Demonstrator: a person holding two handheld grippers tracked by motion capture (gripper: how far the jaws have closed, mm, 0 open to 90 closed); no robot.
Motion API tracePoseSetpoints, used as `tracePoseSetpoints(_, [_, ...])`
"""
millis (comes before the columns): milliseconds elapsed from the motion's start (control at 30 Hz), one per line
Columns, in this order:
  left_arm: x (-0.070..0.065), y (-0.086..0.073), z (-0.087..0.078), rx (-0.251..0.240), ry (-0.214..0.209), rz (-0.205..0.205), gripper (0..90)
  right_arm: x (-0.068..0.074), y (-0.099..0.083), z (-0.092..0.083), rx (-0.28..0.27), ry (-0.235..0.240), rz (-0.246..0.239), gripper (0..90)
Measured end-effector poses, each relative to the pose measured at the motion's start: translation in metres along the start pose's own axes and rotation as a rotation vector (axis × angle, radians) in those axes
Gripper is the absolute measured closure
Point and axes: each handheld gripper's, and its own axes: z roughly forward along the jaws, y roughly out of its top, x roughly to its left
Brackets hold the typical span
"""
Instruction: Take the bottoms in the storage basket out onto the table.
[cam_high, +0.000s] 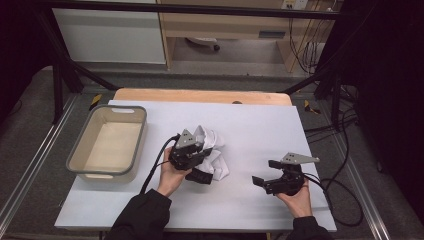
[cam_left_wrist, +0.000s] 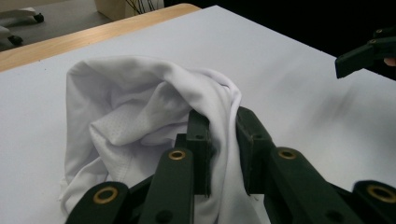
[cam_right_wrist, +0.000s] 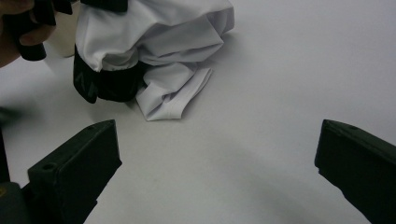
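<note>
A crumpled white garment (cam_high: 214, 150) with a black band lies in a heap near the middle of the white table (cam_high: 260, 125). My left gripper (cam_high: 196, 159) sits on its near left side, jaws shut on a fold of the white cloth (cam_left_wrist: 223, 140), which is pinched between the two black pads. In the right gripper view the garment (cam_right_wrist: 163, 42) and its black band (cam_right_wrist: 112, 84) lie ahead at the upper left. My right gripper (cam_high: 262, 176) rests low at the table's right, open, with bare table between its wide-set jaws (cam_right_wrist: 215, 158).
A grey rectangular tub (cam_high: 107, 142) stands at the table's left side with nothing visible in it. The table's wooden far edge (cam_high: 200, 95) shows beyond the white sheet. Cables (cam_high: 345, 195) trail off the right edge, and a dark metal frame surrounds the table.
</note>
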Motion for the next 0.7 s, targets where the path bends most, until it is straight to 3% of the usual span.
tracePoseSetpoints(300, [-0.0006,-0.0057,0.0028,0.020,0.004,0.005,71.7,0.0001,0.0000,-0.0001,0.000,0.000,0.001,0.7])
tracePoseSetpoints(533, [-0.0005,-0.0078,0.0036,0.040,0.011,0.015,57.2,0.0002,0.0002,-0.0002,-0.003,0.000,0.004,0.7])
tracePoseSetpoints(700, [0.0016,-0.0071,0.0026,0.048,-0.007,0.003,51.2,0.0002,0.0001,-0.0002,-0.001,0.001,0.004,0.7])
